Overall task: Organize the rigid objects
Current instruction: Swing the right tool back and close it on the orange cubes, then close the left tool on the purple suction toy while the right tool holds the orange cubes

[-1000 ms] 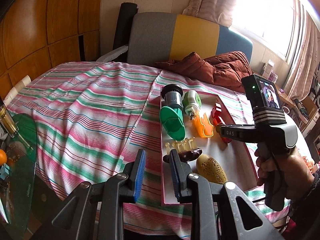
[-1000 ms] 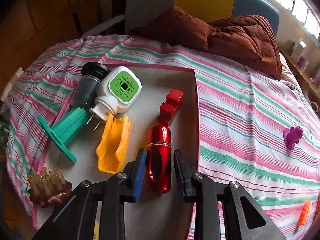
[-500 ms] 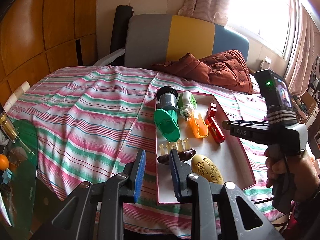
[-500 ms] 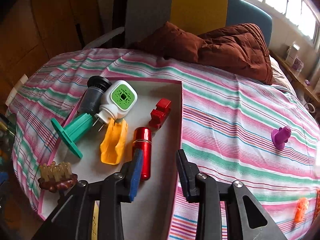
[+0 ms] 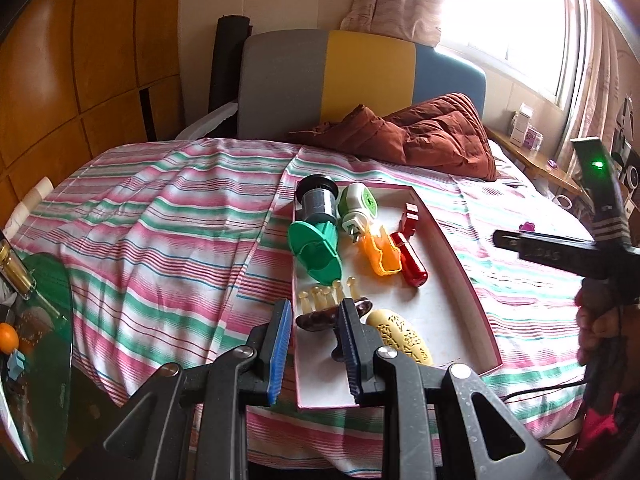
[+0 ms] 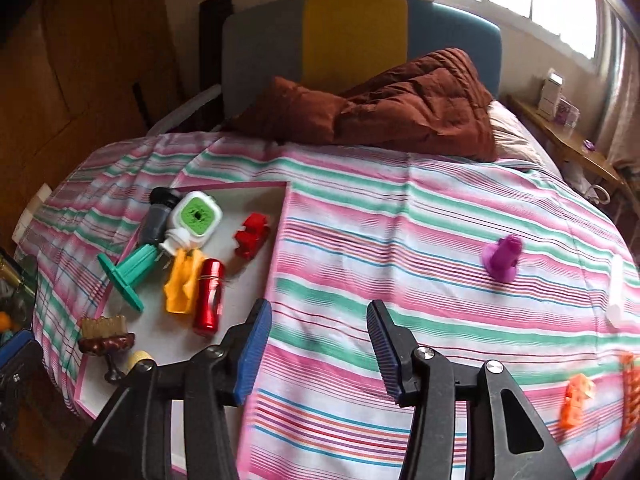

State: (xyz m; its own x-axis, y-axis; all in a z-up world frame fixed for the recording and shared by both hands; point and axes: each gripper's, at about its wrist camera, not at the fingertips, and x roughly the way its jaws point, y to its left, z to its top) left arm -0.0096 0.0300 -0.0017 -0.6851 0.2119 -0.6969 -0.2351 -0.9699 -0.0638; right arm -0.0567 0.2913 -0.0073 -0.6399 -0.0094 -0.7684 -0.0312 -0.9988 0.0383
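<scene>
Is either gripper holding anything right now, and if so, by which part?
Nothing is held. The right gripper has just been opening, with only striped bedsheet between its jaws; the red cylinder lies in the tray. The left gripper is empty too.

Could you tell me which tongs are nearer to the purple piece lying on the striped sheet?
Right. The right tongs hover open over bare sheet, the purple piece ahead to their right. The left tongs hang at the tray's near-left corner, across it.

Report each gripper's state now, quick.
Left gripper: open, narrow gap, holding nothing.
Right gripper: open, jaws just widened, nothing between them.
</scene>
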